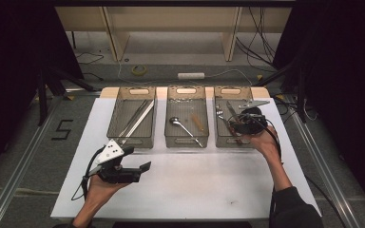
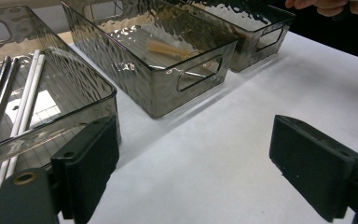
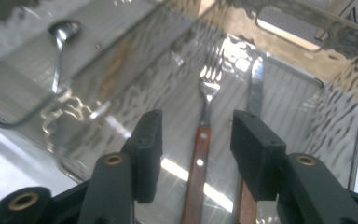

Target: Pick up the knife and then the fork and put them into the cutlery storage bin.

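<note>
Steel fork with brown riveted wooden handle (image 3: 204, 135): flat in right-hand clear ribbed plastic bin (image 3: 354, 116), between parted, untouching jaws of right gripper (image 3: 196, 140); left gripper (image 2: 193, 163) wide open.

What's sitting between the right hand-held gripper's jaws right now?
In the right gripper view, the wooden-handled fork lies between the open jaws of the right hand-held gripper, untouched, inside the right bin.

A black numeral "5" (image 1: 62, 129) is marked on the grey floor (image 1: 43, 156)
</note>
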Demonstrator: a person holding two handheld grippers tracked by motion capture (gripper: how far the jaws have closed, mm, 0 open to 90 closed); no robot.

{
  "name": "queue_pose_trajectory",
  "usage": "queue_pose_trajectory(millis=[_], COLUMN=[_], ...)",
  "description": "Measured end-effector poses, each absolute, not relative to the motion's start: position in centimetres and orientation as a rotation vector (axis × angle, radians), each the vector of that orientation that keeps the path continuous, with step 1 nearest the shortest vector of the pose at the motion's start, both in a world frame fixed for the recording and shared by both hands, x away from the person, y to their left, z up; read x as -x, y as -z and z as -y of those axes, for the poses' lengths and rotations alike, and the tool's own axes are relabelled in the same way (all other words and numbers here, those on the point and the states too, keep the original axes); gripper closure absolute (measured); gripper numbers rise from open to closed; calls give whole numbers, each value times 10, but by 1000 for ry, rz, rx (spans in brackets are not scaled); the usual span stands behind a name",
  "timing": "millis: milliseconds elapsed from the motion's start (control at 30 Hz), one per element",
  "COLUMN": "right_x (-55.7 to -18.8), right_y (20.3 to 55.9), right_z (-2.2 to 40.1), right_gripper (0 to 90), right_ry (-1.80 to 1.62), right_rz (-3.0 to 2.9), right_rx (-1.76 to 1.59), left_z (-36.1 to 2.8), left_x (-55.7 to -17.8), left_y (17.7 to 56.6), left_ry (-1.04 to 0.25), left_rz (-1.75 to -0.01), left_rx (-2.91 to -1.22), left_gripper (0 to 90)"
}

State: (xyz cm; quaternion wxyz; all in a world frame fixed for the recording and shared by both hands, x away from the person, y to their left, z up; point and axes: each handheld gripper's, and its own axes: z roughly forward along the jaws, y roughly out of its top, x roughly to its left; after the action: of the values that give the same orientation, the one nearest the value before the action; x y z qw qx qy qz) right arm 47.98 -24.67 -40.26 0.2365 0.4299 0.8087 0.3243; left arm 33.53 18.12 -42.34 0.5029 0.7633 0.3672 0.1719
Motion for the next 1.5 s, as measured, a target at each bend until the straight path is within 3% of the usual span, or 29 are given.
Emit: queue_pose_trajectory(millis=[500,967,1500], right_x=[-462,-435,-397], right_y=[389,378,389], right_z=[250,233,220], right_gripper=[395,348,311], right_ry=[-1193,-1344,-1455], right_rz=[-2191,-2166,-2204], right_rx=[-1226,-1134,-1035], left_z=[-181,-183,-183], left_x=[-335,-336,-335], left_y=[424,423,424], left_ry=[-396,-388,-374], left_rz=[-888,-896,-891], left_rx=[-1840,-1830,-1834], left_gripper=[152,151,151])
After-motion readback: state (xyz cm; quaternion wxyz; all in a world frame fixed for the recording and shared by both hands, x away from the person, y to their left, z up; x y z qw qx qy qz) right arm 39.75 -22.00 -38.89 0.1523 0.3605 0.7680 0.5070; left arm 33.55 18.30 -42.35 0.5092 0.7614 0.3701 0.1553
